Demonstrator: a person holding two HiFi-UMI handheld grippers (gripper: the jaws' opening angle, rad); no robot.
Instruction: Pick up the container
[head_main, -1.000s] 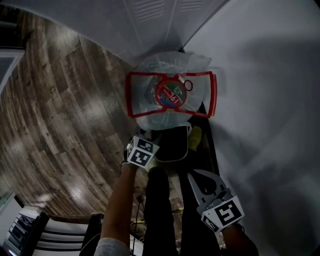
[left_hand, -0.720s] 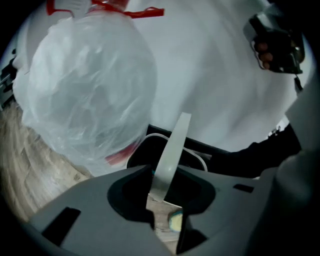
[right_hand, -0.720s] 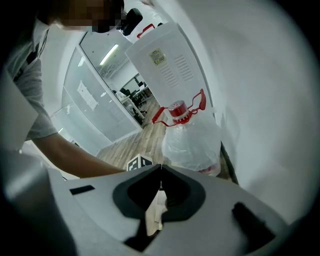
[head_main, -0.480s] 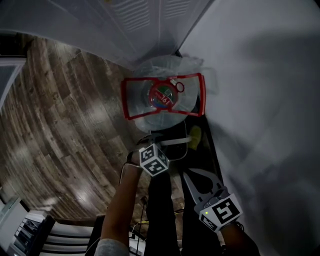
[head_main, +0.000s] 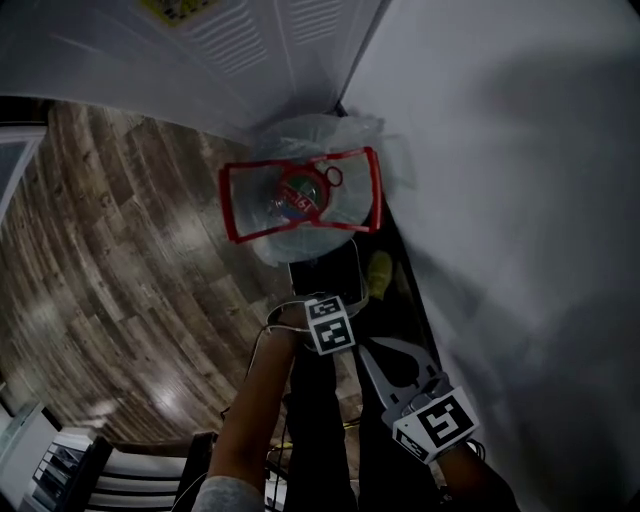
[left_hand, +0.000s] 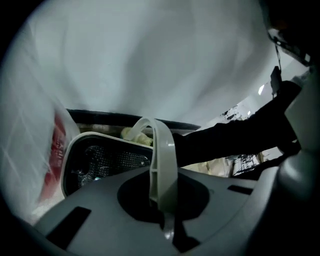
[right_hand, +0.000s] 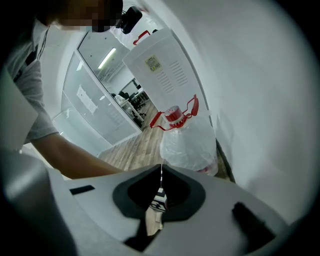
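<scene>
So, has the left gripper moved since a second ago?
Yes. Against the red-framed bin, the left gripper has shifted right, toward the wall, and its jaws have just closed on the white handle of the container.

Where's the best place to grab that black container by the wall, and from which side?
Its white arched handle, from above on the person's side: the thin band stands clear of the container, with wall and bagged bin crowding the rest. The left gripper's jaws have just closed on it.
</scene>
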